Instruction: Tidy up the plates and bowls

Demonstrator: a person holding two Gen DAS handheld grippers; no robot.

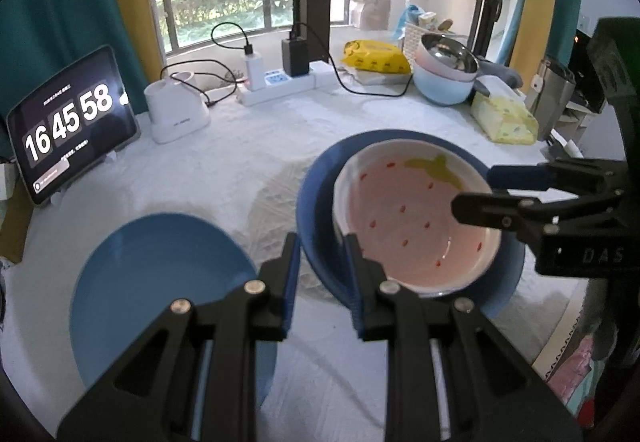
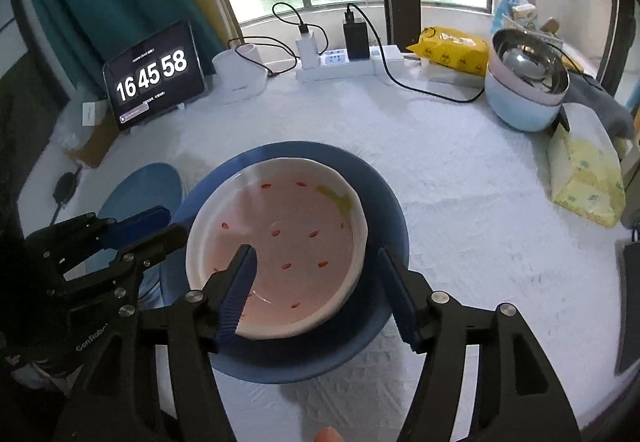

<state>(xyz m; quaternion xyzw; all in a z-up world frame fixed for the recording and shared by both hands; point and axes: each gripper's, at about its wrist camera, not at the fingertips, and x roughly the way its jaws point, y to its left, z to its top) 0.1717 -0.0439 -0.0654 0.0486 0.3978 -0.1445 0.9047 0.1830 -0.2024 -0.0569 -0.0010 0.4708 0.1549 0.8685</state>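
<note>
On my far left a tablet (image 1: 74, 122) leans at the back of the bench (image 1: 248, 162), showing a clock. Nearer me a light-blue plate (image 1: 160, 282) lies flat on the white cloth. My left gripper (image 1: 322, 254) comes next: its jaws stand only narrowly apart, astride the near-left rim of the dark-blue plate (image 1: 316, 210); I cannot tell whether the pads actually press on that rim. On that dark-blue plate sits the pink strawberry bowl (image 2: 288, 242), upright and a little off-centre. My right gripper (image 2: 316, 270) hangs over it with its jaws wide open, one finger above the bowl's inside, the other outside its right rim, neither pad touching it. Further right, at the back of the bench, a stack of bowls (image 2: 524, 90) stands with a steel one on top, and just beside it a yellow tissue pack (image 2: 584, 178).
</note>
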